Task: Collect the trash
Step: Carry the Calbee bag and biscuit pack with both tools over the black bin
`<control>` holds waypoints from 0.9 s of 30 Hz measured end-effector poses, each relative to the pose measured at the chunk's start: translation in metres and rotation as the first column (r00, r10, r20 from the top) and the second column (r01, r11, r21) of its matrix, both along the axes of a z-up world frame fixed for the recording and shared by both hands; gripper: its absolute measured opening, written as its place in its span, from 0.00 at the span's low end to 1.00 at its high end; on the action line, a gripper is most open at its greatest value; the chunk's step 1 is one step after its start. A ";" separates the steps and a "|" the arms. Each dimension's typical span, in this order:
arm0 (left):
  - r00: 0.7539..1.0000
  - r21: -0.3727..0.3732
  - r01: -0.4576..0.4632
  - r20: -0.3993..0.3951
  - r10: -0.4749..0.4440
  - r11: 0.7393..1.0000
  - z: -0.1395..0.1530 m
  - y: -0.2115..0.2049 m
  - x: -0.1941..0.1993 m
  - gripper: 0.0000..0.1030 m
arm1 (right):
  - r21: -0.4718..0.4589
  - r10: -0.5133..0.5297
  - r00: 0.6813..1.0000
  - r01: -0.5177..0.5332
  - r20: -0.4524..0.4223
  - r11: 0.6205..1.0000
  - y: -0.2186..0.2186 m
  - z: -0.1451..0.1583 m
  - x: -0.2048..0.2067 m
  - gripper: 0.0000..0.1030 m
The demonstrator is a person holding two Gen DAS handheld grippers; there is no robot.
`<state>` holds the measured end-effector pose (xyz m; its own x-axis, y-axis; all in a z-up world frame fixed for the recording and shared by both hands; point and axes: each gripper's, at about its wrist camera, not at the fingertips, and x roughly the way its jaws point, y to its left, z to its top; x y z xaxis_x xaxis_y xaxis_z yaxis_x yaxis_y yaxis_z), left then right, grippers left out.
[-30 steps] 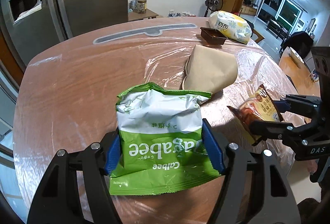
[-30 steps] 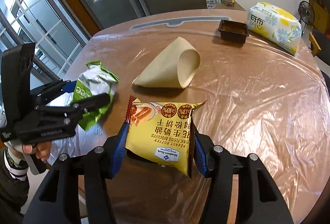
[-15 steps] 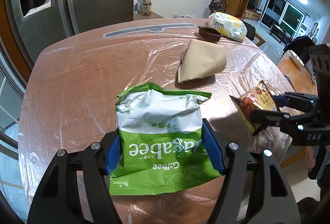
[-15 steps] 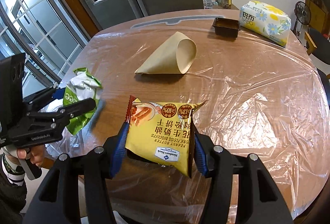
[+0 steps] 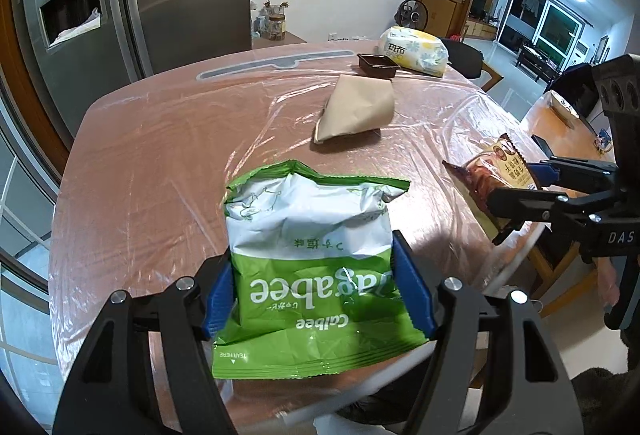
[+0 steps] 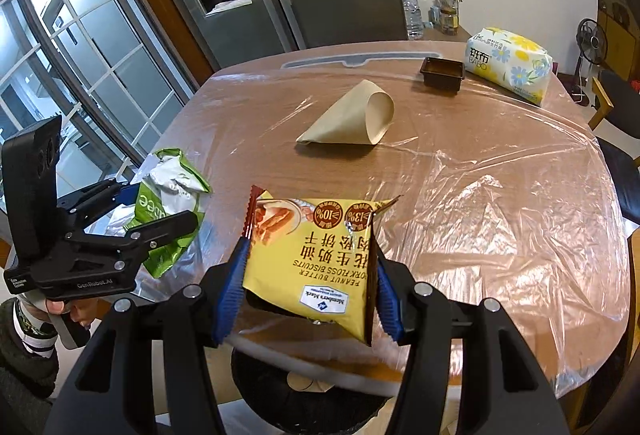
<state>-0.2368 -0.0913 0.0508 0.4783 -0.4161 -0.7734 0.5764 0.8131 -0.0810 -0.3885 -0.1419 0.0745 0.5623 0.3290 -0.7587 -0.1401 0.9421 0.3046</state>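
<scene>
Left gripper (image 5: 316,291) clamps a green Calbee Jagabee bag (image 5: 312,255), right gripper (image 6: 308,287) clamps a yellow biscuit packet (image 6: 312,255), both near the table (image 6: 500,155) edge.

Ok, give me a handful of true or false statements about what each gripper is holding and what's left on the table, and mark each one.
1. The left gripper is shut on the green and white Calbee snack bag. True.
2. The right gripper is open and empty. False: it is shut on the yellow peanut butter biscuit packet.
3. The tan paper cone lies on its side on the plastic-covered wooden table. True.
4. The small dark brown tray sits beside the flowered tissue pack. True.
5. The cone stands inside the tray. False: they are apart.
</scene>
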 end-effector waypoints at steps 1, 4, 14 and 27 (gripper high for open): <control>1.000 -0.001 0.002 0.000 -0.002 1.000 0.001 0.000 -0.003 0.68 | 0.002 0.003 1.000 -0.003 0.001 1.000 0.000 0.001 -0.003 0.53; 1.000 0.003 0.011 0.006 -0.012 1.000 0.003 0.001 -0.013 0.68 | 0.007 0.015 1.000 -0.015 0.004 1.000 0.000 0.005 -0.011 0.53; 0.997 0.011 0.077 0.001 -0.077 0.997 0.009 0.004 -0.055 0.68 | 0.024 0.062 0.998 -0.061 -0.020 0.998 0.001 0.006 -0.052 0.53; 0.986 0.051 0.160 -0.045 -0.158 0.986 -0.006 -0.003 -0.102 0.68 | 0.040 0.105 0.991 -0.102 -0.087 0.994 0.007 -0.011 -0.091 0.53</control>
<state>-0.3389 -0.0945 0.0445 0.3768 -0.4412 -0.8144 0.6958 0.7153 -0.0656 -0.4799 -0.1348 0.0635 0.4548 0.4099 -0.7907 -0.2075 0.9121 0.3535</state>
